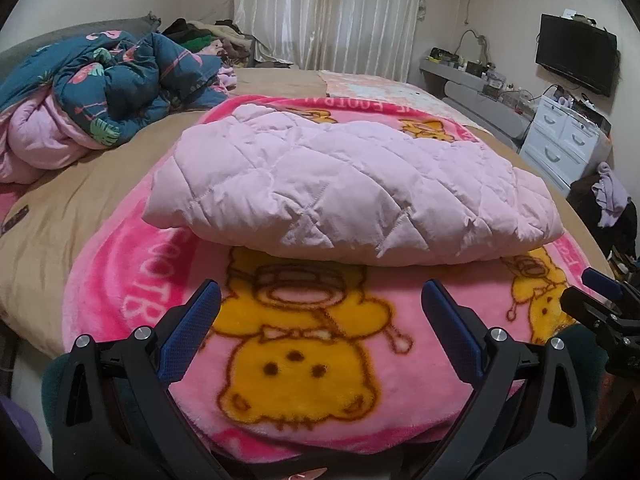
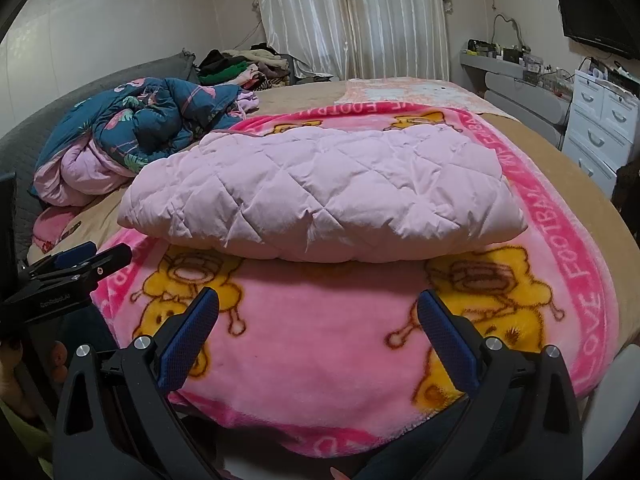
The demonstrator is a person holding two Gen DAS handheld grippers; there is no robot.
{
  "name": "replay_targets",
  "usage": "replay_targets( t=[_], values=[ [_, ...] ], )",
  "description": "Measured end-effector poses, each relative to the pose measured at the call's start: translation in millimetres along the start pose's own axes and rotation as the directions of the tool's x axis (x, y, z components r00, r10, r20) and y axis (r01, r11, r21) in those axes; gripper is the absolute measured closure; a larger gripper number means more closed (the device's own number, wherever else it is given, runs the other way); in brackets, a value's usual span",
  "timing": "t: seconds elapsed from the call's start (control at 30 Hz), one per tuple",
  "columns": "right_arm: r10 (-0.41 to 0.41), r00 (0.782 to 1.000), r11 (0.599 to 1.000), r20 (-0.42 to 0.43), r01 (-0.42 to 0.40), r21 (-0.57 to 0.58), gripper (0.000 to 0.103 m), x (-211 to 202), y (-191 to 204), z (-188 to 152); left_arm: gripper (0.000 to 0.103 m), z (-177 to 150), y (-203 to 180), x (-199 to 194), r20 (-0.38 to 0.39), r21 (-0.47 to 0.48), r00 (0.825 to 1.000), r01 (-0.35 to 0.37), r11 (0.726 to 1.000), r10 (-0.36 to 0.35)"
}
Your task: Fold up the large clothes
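A pale pink quilted garment (image 1: 340, 184) lies folded into a thick pad on a pink cartoon blanket (image 1: 304, 352) on the bed; it also shows in the right wrist view (image 2: 320, 196) on the same blanket (image 2: 320, 348). My left gripper (image 1: 320, 296) is open and empty, held over the blanket just short of the garment's near edge. My right gripper (image 2: 318, 304) is open and empty too, also short of the near edge. The right gripper shows at the right edge of the left wrist view (image 1: 596, 296), and the left one at the left edge of the right wrist view (image 2: 80, 264).
A crumpled teal flamingo-print duvet (image 1: 112, 88) lies at the bed's back left, with a pile of clothes (image 1: 208, 36) behind it. White drawers (image 1: 564, 136) and a wall TV (image 1: 576, 54) stand to the right. Curtains (image 1: 328, 12) hang at the back.
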State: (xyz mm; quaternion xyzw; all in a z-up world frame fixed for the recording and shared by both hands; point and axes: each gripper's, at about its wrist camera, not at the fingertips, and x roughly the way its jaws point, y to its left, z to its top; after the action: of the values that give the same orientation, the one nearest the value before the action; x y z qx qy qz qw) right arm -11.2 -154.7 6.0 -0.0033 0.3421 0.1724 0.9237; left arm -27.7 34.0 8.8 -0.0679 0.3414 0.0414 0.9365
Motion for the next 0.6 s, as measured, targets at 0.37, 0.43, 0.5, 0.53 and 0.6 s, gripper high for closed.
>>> replay_targets(
  t=[0.37,0.43,0.5,0.53,0.6],
  values=[
    [0.012,1.000,1.000,-0.004,-0.012,-0.011,0.004,1.2,4.5,-1.9,0.009,0.9,-3.8,0.4,0.000,0.010,1.000,-0.001,1.000,0.001],
    [0.011,1.000,1.000,-0.004,-0.011,-0.014,0.004,1.4,5.2,-2.0,0.009,1.0,-4.0,0.5,0.001,0.008,1.000,-0.002,1.000,0.002],
    [0.016,1.000,1.000,-0.004,-0.016,-0.014,0.004,1.1,5.4,-1.6,0.009,1.0,-3.8,0.3,0.002,0.009,1.000,-0.003,1.000,0.003],
    [0.015,1.000,1.000,-0.002,-0.015,-0.012,0.004,1.1,5.1,-1.8,0.009,1.0,-4.1,0.0,0.002,0.010,1.000,-0.003,1.000,0.003],
    [0.013,1.000,1.000,0.002,-0.013,-0.016,0.004,0.8,5.4,-1.4,0.009,1.1,-4.5,-0.1,0.004,0.010,1.000,-0.002,1.000,0.002]
  ],
)
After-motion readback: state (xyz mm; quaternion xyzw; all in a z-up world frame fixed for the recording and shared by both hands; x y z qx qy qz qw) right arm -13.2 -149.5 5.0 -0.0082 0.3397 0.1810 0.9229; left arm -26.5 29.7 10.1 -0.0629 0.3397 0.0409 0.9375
